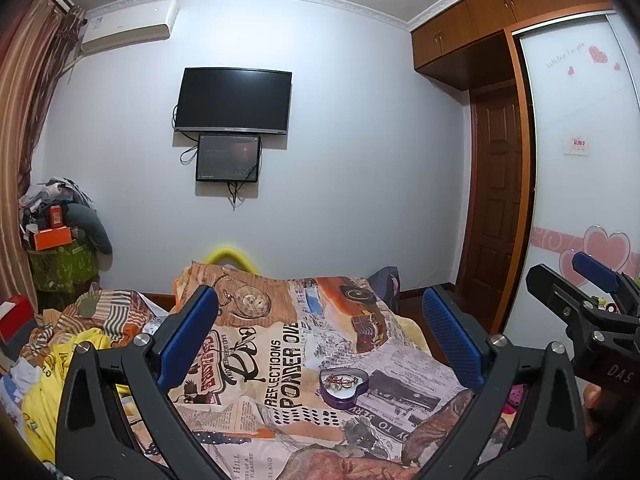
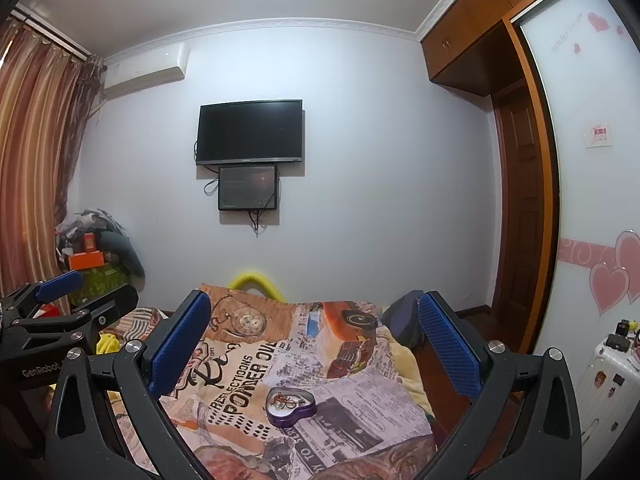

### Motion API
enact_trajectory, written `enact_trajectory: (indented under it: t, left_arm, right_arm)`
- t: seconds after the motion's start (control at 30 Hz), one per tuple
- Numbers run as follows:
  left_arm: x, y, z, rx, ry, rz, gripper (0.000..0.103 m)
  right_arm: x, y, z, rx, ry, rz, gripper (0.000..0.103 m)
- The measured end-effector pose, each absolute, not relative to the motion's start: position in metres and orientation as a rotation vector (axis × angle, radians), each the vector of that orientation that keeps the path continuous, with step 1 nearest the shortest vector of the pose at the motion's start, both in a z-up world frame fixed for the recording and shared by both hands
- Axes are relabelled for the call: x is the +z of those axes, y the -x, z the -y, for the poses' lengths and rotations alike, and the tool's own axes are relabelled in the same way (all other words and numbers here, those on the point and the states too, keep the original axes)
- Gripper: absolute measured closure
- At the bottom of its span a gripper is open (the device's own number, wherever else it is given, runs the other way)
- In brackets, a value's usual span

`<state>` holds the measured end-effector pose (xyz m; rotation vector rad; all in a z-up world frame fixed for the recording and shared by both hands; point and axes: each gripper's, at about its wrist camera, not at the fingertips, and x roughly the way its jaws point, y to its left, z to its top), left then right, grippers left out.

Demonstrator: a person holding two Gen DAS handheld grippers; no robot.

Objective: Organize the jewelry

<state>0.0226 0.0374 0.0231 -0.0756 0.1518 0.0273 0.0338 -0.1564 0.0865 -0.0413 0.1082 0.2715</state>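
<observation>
Heart tin [image 1: 344, 386] lies open on the bed quilt [image 1: 280, 360], jewelry [image 1: 340, 380] tangled inside. Left tongs [image 1: 320, 336] and right tongs [image 2: 316, 340] both gape, empty, above it. Pieces likely light, thin, snag-prone: pinch one loop; tin probably slides on soft cloth

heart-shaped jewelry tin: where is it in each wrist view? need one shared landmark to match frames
Left wrist: heart-shaped tin sits low, right of centre on the bedspread, nearer the right finger.
Right wrist: the tin sits low, left of centre between the fingers.
Shared landmark: the "PONDER" print just left of it in both.
</observation>
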Motion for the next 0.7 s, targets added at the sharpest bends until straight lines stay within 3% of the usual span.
enact_trajectory:
  t: [0.7]
  left_arm:
    - [0.0212, -0.0245, -0.0364, 0.027, 0.075, -0.157, 0.0]
  right_arm:
    - [0.0876, -0.0346, 0.1571, 0.27, 0.03, -0.117, 0.0]
